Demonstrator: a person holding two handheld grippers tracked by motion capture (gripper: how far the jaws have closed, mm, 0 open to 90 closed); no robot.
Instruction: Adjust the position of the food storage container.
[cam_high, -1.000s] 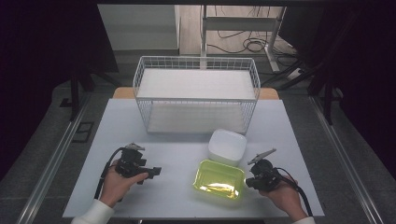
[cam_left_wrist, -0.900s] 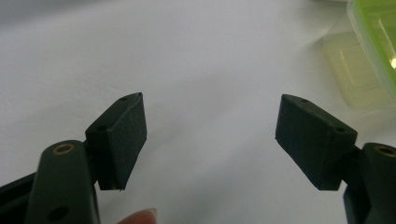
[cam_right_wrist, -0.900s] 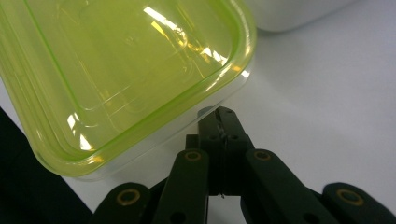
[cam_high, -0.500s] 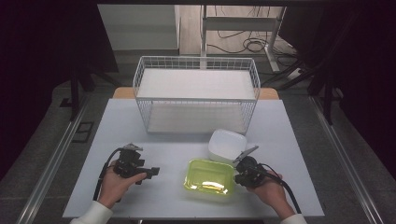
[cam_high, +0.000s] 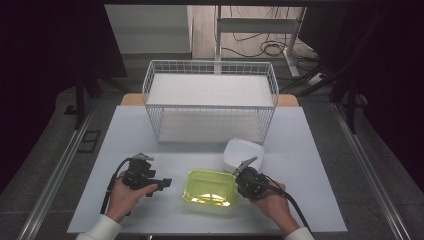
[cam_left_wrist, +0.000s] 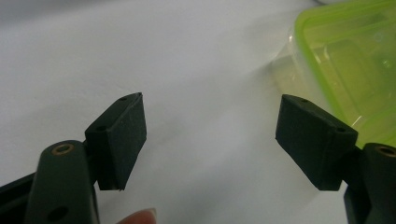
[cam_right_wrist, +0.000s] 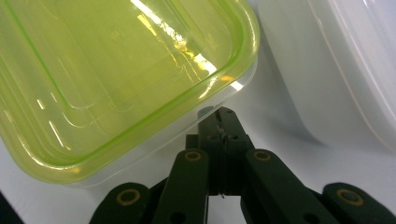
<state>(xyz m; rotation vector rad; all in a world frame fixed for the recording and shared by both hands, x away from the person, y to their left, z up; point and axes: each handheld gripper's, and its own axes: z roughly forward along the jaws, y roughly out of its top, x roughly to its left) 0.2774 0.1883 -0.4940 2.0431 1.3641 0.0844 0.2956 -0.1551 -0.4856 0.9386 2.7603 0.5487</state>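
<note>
Green-lidded container (cam_high: 210, 187) on the desk (cam_high: 300, 140) is being nudged by the right claw (cam_high: 239, 181), pressed together empty; next, the spread left claw (cam_high: 167, 182) should likely brace it.

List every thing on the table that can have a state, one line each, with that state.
Green container: lid on, flat on the table.
White container: lies flat behind the green one; closed or not, cannot tell.
Wire basket: upright, nothing inside.
Left gripper: open, nothing between the jaws.
Right gripper: shut, empty, tips against the green container's side.
</note>
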